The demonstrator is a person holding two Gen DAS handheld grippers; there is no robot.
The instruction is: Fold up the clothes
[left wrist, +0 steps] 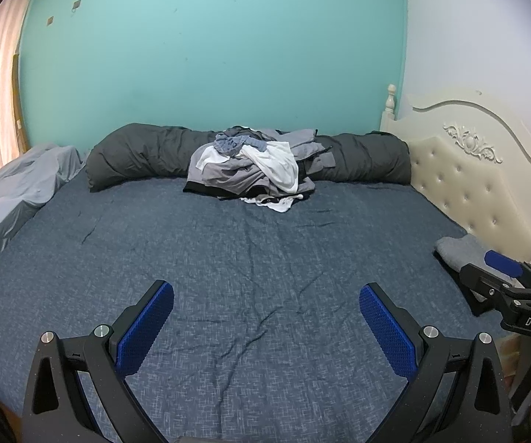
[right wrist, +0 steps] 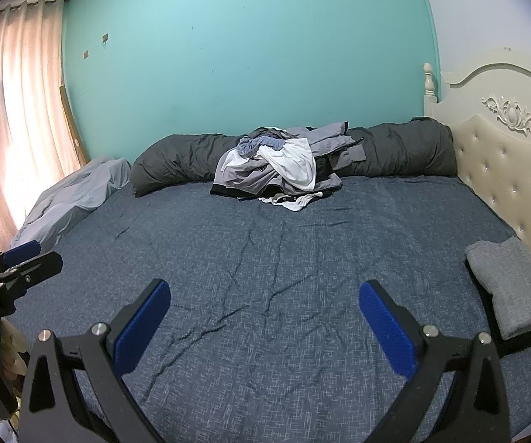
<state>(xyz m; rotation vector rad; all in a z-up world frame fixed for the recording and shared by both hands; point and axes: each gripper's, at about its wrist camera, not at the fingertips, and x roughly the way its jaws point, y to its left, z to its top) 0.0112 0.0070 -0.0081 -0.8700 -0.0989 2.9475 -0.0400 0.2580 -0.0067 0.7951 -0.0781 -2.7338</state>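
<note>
Clothes pile (left wrist: 250,162) on bed (left wrist: 265,251) at far edge, leaning on rolled duvet (left wrist: 136,153) along wall. Folded garment (right wrist: 509,288) on bed at right, beside headboard (right wrist: 505,170). Crumpled sheet (left wrist: 18,188) far left.

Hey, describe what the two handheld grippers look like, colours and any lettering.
Both the left gripper and the right gripper have matte black angular frames with round silver bolts, and fingers faced with textured blue pads. White letters "DAS" mark the right gripper's side as seen from the left wrist.
</note>
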